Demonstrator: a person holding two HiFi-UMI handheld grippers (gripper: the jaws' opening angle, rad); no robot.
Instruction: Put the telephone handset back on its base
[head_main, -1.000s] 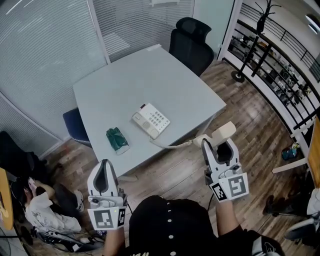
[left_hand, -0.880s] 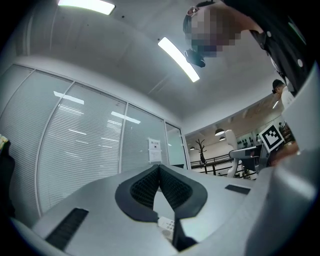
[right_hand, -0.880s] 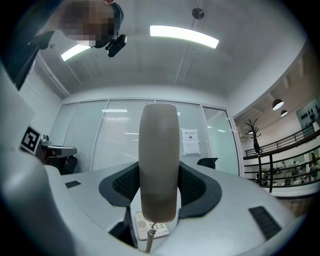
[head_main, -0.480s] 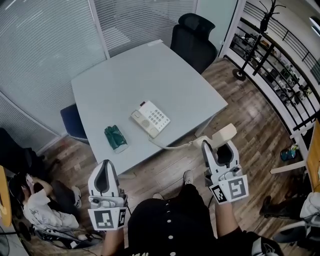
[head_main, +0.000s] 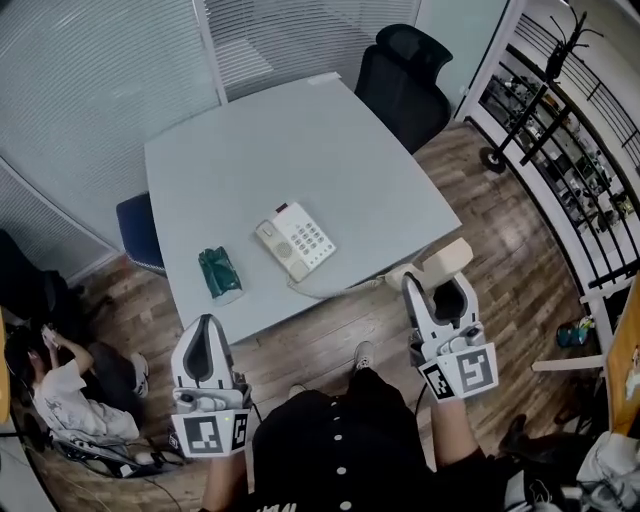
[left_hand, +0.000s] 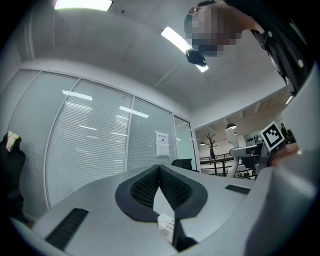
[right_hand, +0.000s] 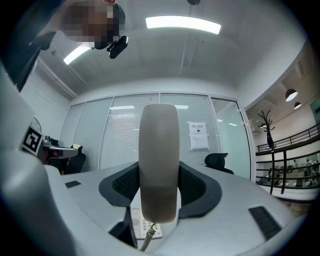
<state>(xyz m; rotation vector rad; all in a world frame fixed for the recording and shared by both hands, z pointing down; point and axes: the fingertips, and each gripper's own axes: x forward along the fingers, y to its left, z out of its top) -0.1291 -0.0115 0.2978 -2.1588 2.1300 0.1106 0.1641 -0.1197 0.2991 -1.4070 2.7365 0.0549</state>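
Note:
The cream telephone base (head_main: 295, 243) with its keypad lies near the front edge of the grey table (head_main: 250, 150). Its cord (head_main: 335, 290) runs off the edge to the cream handset (head_main: 440, 262), which my right gripper (head_main: 435, 284) is shut on, in front of the table over the floor. In the right gripper view the handset (right_hand: 159, 145) stands upright between the pads, with the base (right_hand: 142, 227) beyond and below it. My left gripper (head_main: 204, 326) hangs at the lower left, short of the table, shut with nothing in it; its pads (left_hand: 145, 187) meet at the tip.
A green packet (head_main: 220, 275) lies on the table left of the base. A black office chair (head_main: 405, 75) stands behind the table and a blue seat (head_main: 135, 228) at its left. A person (head_main: 60, 390) sits on the floor at the left. A railing (head_main: 570, 150) runs along the right.
Both grippers have come a little nearer the table's front edge, the right one still holding the handset. The table and phone base now sit slightly lower and closer in the head view.

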